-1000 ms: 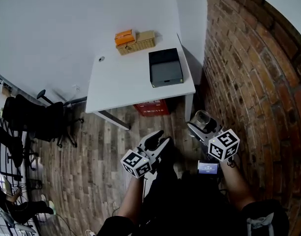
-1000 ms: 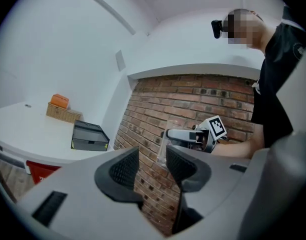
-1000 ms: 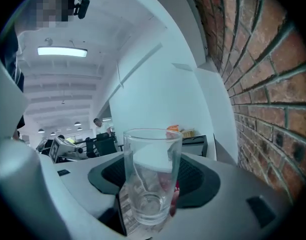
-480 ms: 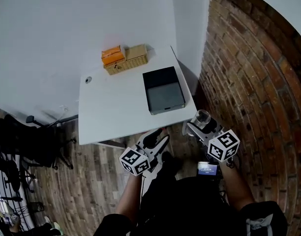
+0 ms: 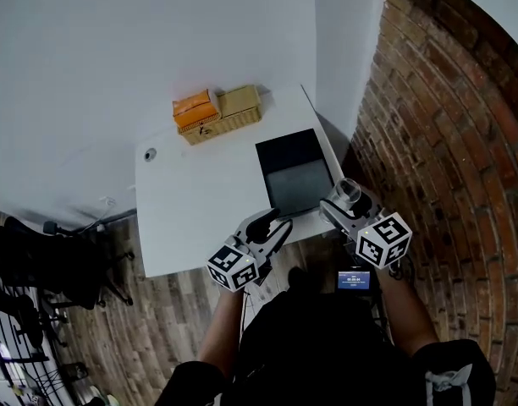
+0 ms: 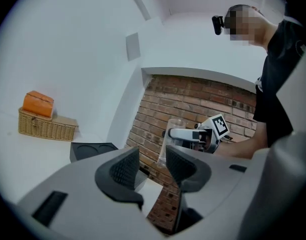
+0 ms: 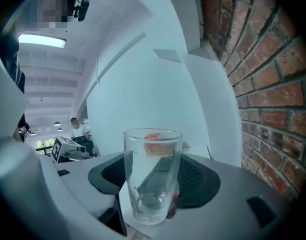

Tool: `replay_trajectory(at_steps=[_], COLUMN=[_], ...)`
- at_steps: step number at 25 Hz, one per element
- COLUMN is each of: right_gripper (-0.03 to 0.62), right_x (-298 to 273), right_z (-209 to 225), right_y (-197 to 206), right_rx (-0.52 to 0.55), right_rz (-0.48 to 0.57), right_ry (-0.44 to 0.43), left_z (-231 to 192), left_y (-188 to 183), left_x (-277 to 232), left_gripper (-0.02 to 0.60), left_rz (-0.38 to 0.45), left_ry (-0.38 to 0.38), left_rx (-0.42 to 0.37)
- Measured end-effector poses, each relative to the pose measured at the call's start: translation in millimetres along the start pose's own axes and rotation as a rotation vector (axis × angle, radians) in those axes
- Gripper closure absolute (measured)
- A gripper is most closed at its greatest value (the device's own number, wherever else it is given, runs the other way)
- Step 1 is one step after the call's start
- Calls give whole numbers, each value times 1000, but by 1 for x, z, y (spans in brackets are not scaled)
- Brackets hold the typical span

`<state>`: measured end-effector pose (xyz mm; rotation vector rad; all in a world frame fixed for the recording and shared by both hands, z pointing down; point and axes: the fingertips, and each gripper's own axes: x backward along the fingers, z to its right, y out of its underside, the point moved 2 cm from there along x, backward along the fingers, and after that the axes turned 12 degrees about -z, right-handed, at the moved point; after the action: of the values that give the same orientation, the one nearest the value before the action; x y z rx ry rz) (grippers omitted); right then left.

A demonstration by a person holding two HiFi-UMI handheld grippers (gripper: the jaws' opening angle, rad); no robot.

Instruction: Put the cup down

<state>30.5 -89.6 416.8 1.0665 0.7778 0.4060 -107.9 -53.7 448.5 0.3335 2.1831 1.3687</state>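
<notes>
Head view looked steeply down on a person holding two grippers at the near edge of a white table (image 5: pixel 200 201). The right gripper (image 5: pixel 342 203) was clamped on a clear glass cup (image 5: pixel 349 191). The cup stood upright between its jaws, both dark pads pressed against its sides, and it looked empty. A black box (image 5: pixel 294 172) lay on the table just ahead and left of that gripper, and a brick wall (image 5: pixel 445 142) rose close on its right. Whether the cup touched any surface could not be told.

The left gripper (image 5: pixel 272 225) hung to the left of the right one, well apart from it, over the table's near edge. Its jaws stood apart with nothing between them. Far ahead of both grippers, at the back of the table, sat a wicker basket (image 5: pixel 221 125) with an orange packet (image 5: pixel 195 106) on top.
</notes>
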Motion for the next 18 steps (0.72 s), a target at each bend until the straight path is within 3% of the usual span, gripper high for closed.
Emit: replay_trajectory(at_steps=[8,18], right_gripper=[306,306], right_x=[-26,-28], right_z=[3,11], right_y=[-13,-13], right_rx=[4,3], right_rz=[-18,-23], right_ry=[11,-2], left_z=[-27,-25], left_y=[-5,-6], left_x=[-6,-16], left_gripper=[410,410], left_rz=[-40,-42], left_ry=[17,6], left_rx=[12,9])
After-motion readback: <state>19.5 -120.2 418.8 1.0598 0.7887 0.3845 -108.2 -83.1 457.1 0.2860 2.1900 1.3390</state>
